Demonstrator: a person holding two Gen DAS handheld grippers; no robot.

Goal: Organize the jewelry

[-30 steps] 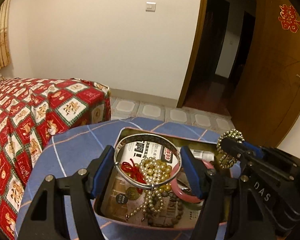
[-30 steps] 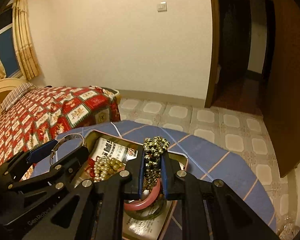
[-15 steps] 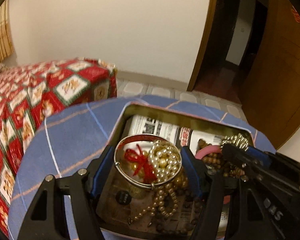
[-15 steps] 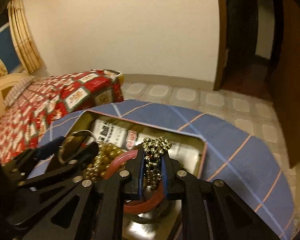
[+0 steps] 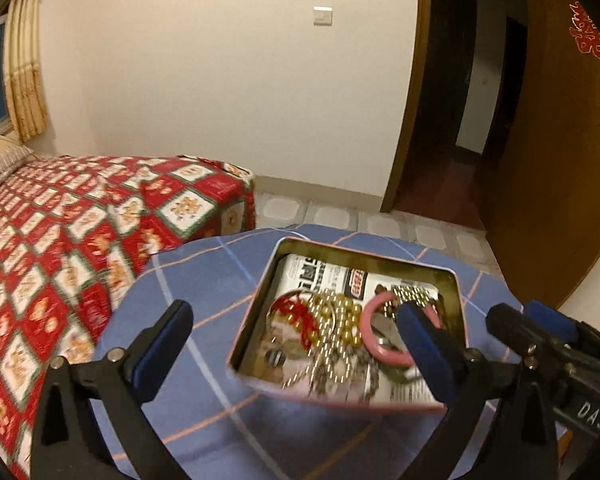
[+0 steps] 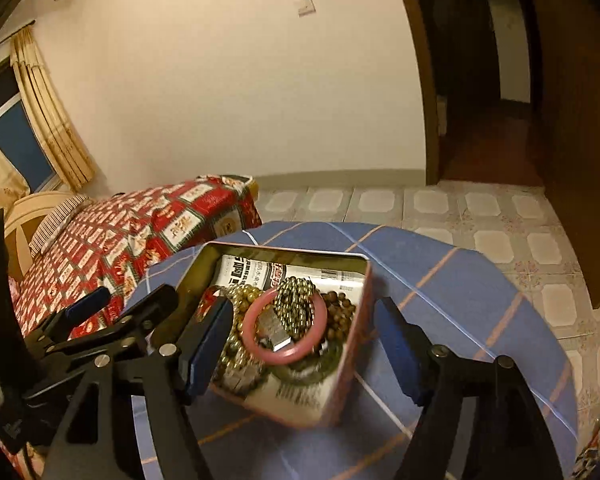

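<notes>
An open metal tin (image 5: 260, 288) (image 6: 340, 396) lined with newspaper sits on the round blue table (image 5: 204, 280) (image 6: 460, 288). In it lie a pink bangle (image 5: 370, 322) (image 6: 256, 342), gold pearls (image 5: 346, 320) (image 6: 240, 296), a silver bangle with red thread (image 5: 296, 312), dark metal beads (image 6: 296, 304) (image 5: 414, 294) and brown beads (image 6: 340, 312). My left gripper (image 5: 296, 344) is open and empty above the tin's near left side. My right gripper (image 6: 304, 346) is open and empty over the tin.
A bed with a red patterned cover (image 5: 68, 240) (image 6: 132, 240) stands left of the table. Tiled floor (image 6: 460, 208) and a dark doorway (image 5: 472, 100) lie beyond. A wooden door (image 5: 560, 160) stands at the right.
Both grippers opened and pulled back and up. The silver bangle left my left gripper and the dark bead string left my right one; both now lie in the tin.
</notes>
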